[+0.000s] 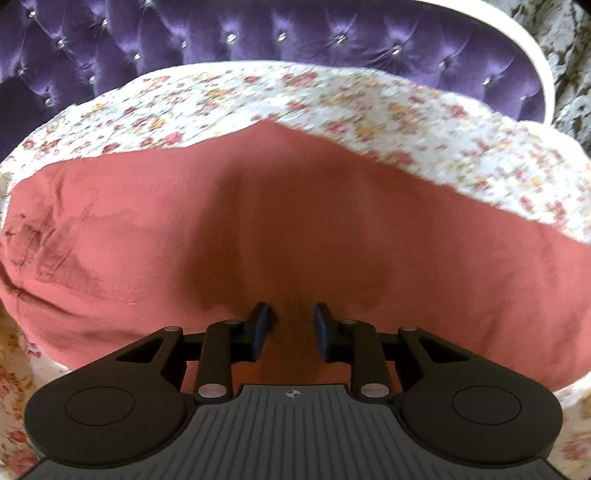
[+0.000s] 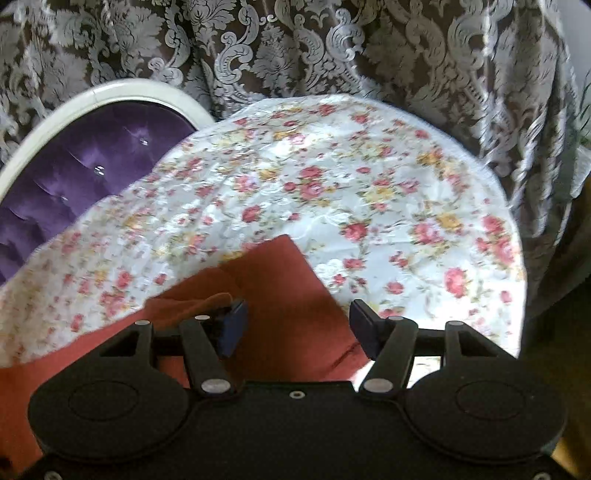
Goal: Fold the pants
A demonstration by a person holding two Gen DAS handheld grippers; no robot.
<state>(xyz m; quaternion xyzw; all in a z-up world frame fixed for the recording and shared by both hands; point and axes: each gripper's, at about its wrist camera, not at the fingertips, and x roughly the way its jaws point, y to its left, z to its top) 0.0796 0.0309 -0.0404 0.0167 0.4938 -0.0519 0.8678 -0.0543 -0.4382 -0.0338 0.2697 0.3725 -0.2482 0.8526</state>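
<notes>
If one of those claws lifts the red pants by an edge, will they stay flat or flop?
The red pants would probably flop: they lie limp with soft creases. They look thin and likely light. On the floral bedspread they might drag and bunch up.

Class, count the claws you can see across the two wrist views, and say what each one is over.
2. The left claw sits open over the middle of the salmon pants. The right claw is open over a corner of them, beside the floral bedspread.

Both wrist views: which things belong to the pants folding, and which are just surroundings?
Job:
- red pants
- left tongs, open over them
- right tongs, open at their edge

Surroundings:
- floral bedspread
- purple tufted headboard
- damask curtain
</notes>
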